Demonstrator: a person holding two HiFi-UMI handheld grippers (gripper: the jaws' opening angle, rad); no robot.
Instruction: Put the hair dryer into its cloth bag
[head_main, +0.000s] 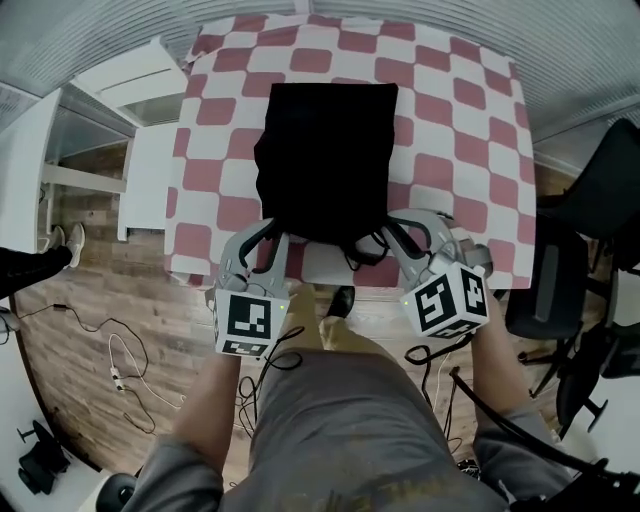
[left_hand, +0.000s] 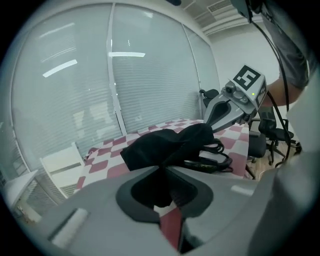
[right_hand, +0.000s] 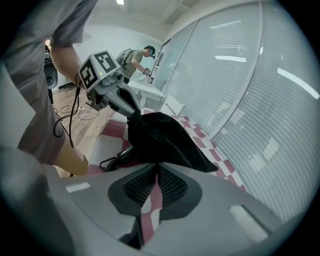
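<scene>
**A:** How far along is this, going from the left?

**B:** The left gripper (head_main: 268, 232) has its jaws closed together on the near left corner of the cloth bag (head_main: 325, 150). The bag lies flat in the middle of the checked table (head_main: 450, 120), with its mouth on the near side.

**A:** And the hair dryer?

**B:** The hair dryer (right_hand: 117, 154) looks mostly inside. One dark end pokes out of the mouth, and its cord (head_main: 362, 252) lies looped on the table just beside it. On the right, the right gripper (head_main: 392, 228) is pinched shut on the bag's near right corner. I'd judge what's left is tucking in that end and the cord, then closing the mouth.

**A:** Anything you can't make out?

**B:** The black cloth hides how deep the dryer sits. I can't tell which end is showing, or whether the bag has a drawstring.
</scene>
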